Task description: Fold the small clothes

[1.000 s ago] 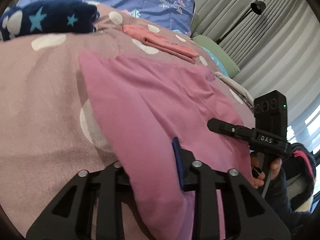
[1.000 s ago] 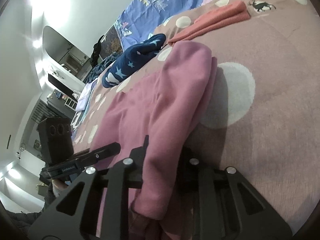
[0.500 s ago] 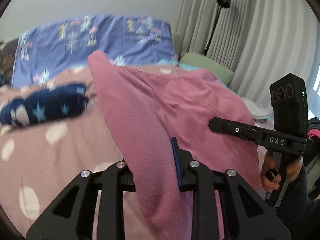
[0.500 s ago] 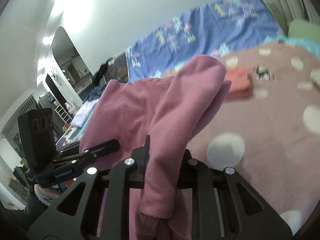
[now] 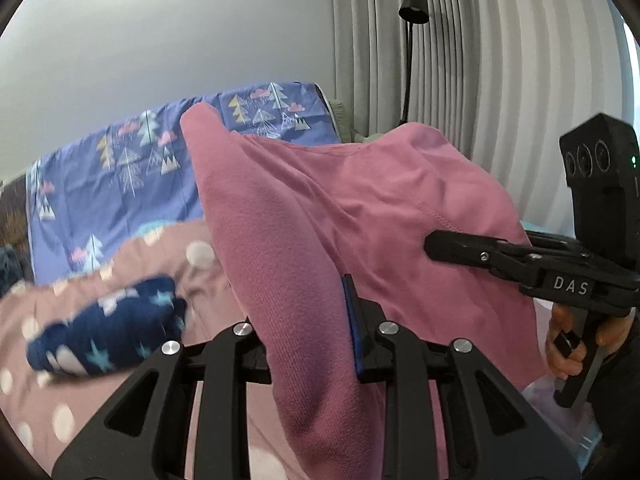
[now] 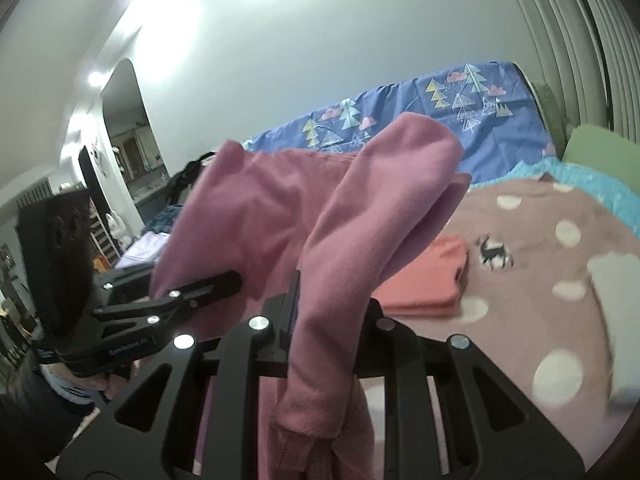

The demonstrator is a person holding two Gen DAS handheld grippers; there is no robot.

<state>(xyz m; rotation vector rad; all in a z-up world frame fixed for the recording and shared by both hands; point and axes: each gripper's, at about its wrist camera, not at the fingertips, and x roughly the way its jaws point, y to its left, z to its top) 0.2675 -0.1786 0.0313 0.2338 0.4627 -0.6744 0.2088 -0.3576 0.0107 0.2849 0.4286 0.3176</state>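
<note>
Pink garment [image 5: 360, 208] between both grippers' jaws

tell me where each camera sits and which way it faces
Left wrist: on the left claw, looking across the bed; the right claw and hand show.
Right wrist: on the right claw, facing the bed; the left claw shows.
Shared: the pink garment both claws grip, the blue sheet.

Garment [image 5: 360, 216] between grippers, above bed [image 6: 540, 280]
</note>
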